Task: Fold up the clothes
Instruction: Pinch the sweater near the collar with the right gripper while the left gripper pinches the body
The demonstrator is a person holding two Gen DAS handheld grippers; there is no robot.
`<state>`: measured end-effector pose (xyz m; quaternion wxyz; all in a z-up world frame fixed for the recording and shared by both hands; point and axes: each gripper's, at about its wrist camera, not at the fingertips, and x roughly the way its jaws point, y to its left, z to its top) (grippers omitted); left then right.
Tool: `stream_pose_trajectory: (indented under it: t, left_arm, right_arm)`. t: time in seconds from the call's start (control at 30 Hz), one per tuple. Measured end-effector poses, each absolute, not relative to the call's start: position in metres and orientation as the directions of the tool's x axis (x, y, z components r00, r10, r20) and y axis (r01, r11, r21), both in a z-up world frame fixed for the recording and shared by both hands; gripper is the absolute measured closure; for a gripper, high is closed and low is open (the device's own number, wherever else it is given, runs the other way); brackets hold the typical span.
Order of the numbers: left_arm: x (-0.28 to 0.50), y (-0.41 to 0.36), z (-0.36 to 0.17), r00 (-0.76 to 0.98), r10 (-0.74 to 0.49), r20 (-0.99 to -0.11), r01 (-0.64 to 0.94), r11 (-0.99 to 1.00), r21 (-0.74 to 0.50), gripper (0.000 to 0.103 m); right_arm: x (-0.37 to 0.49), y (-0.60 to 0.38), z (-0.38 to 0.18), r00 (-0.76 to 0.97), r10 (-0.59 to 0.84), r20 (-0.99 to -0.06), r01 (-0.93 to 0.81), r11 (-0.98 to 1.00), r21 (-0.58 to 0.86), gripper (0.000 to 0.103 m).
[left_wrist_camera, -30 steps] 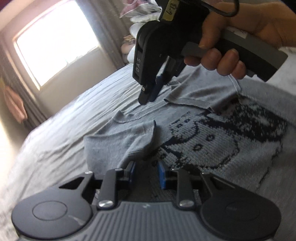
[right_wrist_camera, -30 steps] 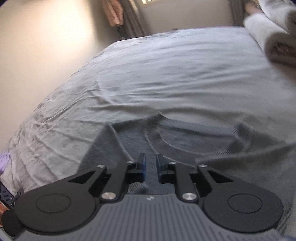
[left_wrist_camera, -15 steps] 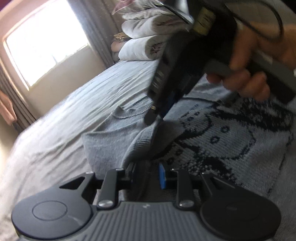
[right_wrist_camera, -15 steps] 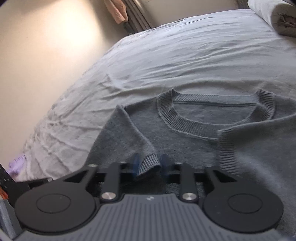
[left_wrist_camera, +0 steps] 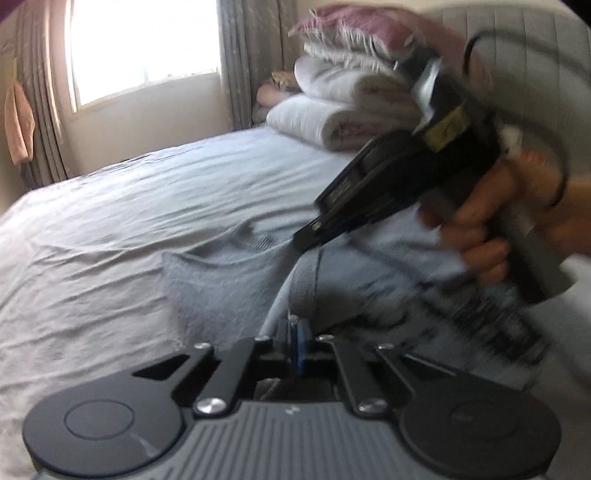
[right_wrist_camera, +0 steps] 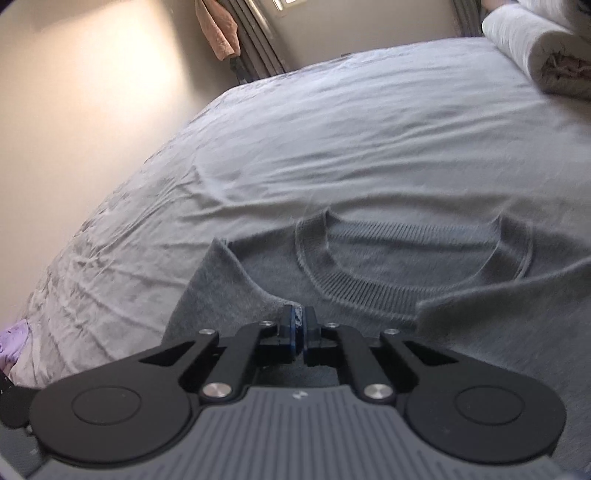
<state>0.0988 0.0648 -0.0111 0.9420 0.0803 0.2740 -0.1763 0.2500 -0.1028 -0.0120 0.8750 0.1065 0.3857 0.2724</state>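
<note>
My left gripper (left_wrist_camera: 294,341) sat at the bottom centre of its frame with the jaws pressed together on a fold of the grey sweater (left_wrist_camera: 229,284), the knit bunched up right at the blue pads. My right gripper (right_wrist_camera: 303,325) was likewise pinched tight on the sweater — a sliver of grey edge showed between its pads, just below the ribbed collar (right_wrist_camera: 369,291) at mid-frame. In the left view the right gripper appeared again at right of centre, blurred, its closed tip touching the cloth, with a person's hand (left_wrist_camera: 491,229) wrapped around the handle at the right edge.

The sweater lay on a bed sheet (right_wrist_camera: 332,129) — pale and creased — filling most of both frames. Rolled white blankets (left_wrist_camera: 332,110) were stacked at upper centre-right of the left view, beside grey curtains (left_wrist_camera: 243,62) and a bright window (left_wrist_camera: 144,44) at upper left. A peach cloth (right_wrist_camera: 218,29) hung at top centre-left of the right view, against a beige wall (right_wrist_camera: 92,110).
</note>
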Motion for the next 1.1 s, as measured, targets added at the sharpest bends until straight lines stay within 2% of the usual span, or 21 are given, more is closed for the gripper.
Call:
stream_pose_trajectory:
  t: [0.17,0.3,0.47,0.63,0.7,0.8,0.83,0.93,1.1]
  left_arm:
    - [0.107,0.040,-0.006,0.771,-0.341,-0.538,0.415,0.910,0.018,0.100]
    - [0.118,0.024,-0.019,0.747,-0.335,-0.575,0.414,0.910,0.008,0.100]
    - [0.120,0.020,-0.031,0.714,-0.342,-0.611,0.434,0.901,0.002,0.100]
    - [0.120,0.027,-0.029,0.704,-0.386,-0.596,0.451,0.891,-0.044,0.100]
    - [0.118,0.032,-0.025,0.704,-0.417,-0.575,0.461,0.884,-0.077,0.100]
    - [0.111,0.036,-0.020,0.688,-0.465,-0.557,0.497,0.862,-0.106,0.098]
    - [0.108,0.037,-0.019,0.677,-0.476,-0.562,0.507,0.855,-0.113,0.097]
    - [0.097,0.040,-0.015,0.648,-0.496,-0.578,0.529,0.839,-0.127,0.094]
    - [0.065,0.055,-0.001,0.664,-0.443,-0.602,0.459,0.877,-0.141,0.092]
  right_arm:
    - [0.254,-0.115,0.000,0.585,0.527,-0.617,-0.384,0.850,0.361,0.098]
    - [0.263,-0.125,0.002,0.588,0.500,-0.636,-0.371,0.865,0.338,0.098]
    - [0.271,-0.124,-0.009,0.562,0.469,-0.681,-0.372,0.879,0.298,0.098]
    - [0.275,-0.122,-0.023,0.547,0.444,-0.710,-0.348,0.892,0.289,0.097]
    - [0.273,-0.124,-0.022,0.551,0.444,-0.707,-0.331,0.893,0.304,0.095]
    - [0.266,-0.134,-0.014,0.563,0.453,-0.691,-0.293,0.892,0.346,0.077]
    - [0.261,-0.138,-0.011,0.572,0.456,-0.682,-0.285,0.890,0.356,0.066]
    - [0.243,-0.147,-0.002,0.579,0.468,-0.667,-0.279,0.883,0.377,0.063]
    - [0.198,-0.155,0.009,0.565,0.488,-0.666,-0.283,0.872,0.400,0.063]
